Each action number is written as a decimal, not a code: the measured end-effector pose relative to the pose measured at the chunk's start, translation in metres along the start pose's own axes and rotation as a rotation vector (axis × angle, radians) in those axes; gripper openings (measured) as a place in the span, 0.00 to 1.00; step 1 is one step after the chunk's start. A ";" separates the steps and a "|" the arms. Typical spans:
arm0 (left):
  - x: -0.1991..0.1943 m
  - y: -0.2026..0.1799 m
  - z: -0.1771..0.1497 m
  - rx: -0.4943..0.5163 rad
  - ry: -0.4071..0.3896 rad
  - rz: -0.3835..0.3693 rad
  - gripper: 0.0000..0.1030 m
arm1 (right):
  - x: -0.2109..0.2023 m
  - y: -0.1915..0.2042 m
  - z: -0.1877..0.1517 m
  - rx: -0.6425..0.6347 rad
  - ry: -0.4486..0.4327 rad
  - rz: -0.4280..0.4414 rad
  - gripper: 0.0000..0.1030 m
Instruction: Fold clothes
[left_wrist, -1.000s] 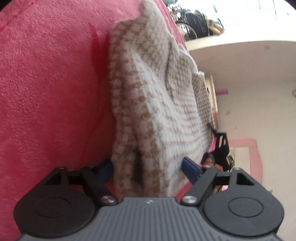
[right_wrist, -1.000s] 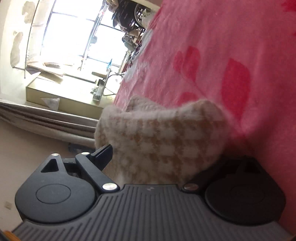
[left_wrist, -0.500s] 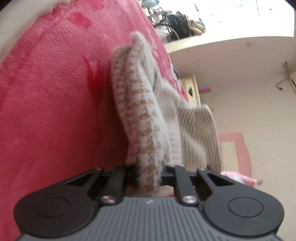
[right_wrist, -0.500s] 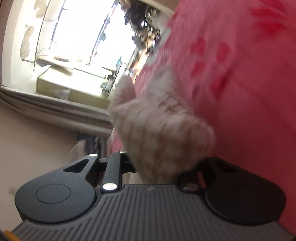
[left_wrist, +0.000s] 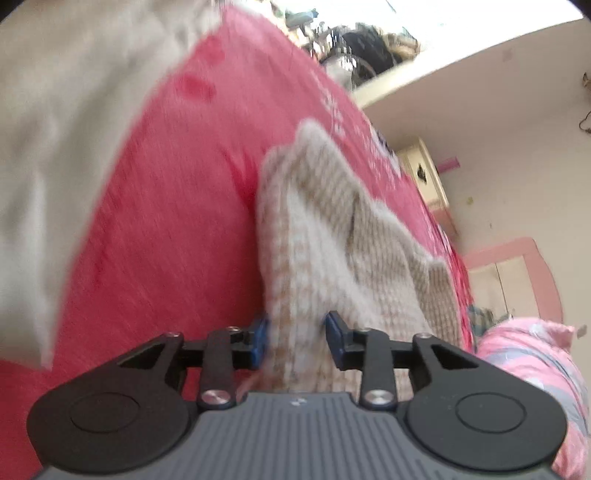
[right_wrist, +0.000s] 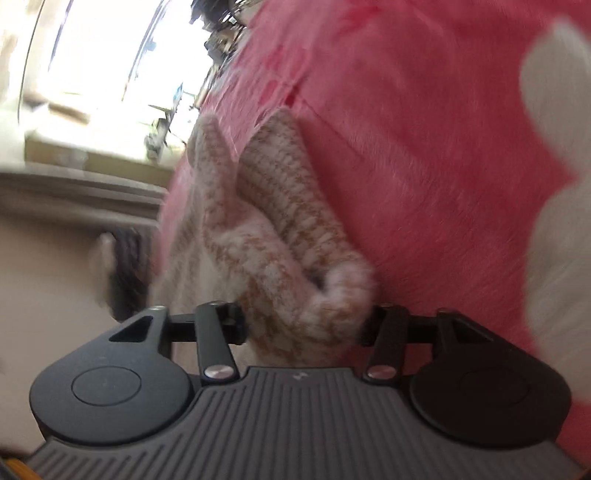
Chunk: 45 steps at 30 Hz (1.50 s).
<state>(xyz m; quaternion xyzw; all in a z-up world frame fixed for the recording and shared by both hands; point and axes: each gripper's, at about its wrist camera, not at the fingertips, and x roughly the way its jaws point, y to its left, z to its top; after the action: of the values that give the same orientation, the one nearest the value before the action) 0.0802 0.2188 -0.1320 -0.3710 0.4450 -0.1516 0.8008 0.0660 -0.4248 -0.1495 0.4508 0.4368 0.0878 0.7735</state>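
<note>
A cream and tan houndstooth knit sweater (left_wrist: 314, 229) lies bunched on the red fleece blanket (left_wrist: 166, 221). In the left wrist view, a fold of it runs down between the blue pads (left_wrist: 260, 339) of my left gripper (left_wrist: 295, 339). Those jaws are opening and the fabric sits loosely in the gap. In the right wrist view, another bunched end of the sweater (right_wrist: 273, 206) fills the space between the fingers of my right gripper (right_wrist: 303, 325). Its jaws are opening too and stand wide around the knit. Both views are blurred.
A white garment (left_wrist: 55, 129) lies on the blanket at the upper left; a white patch of cloth (right_wrist: 554, 184) shows at the right edge. Pink striped bedding (left_wrist: 535, 369) sits lower right. A cream cabinet (left_wrist: 424, 173) and a bright window (right_wrist: 92, 55) lie beyond the bed.
Both grippers pinched the sweater half a second ago and have widened since. Both hands have moved across the bed with the knit, bringing white cloth into view.
</note>
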 end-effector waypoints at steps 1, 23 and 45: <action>-0.005 -0.003 0.004 0.007 -0.028 0.007 0.34 | -0.007 0.002 -0.003 -0.032 -0.016 -0.031 0.65; 0.090 -0.084 0.072 0.165 -0.256 0.167 0.09 | 0.053 0.110 0.075 -0.548 -0.159 0.027 0.07; 0.099 -0.135 0.065 0.417 -0.291 0.141 0.24 | 0.024 0.123 0.051 -0.796 -0.341 -0.124 0.18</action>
<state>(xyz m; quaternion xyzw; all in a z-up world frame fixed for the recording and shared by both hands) 0.2011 0.1004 -0.0722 -0.1839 0.3088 -0.1291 0.9242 0.1510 -0.3728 -0.0578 0.0987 0.2611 0.1267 0.9518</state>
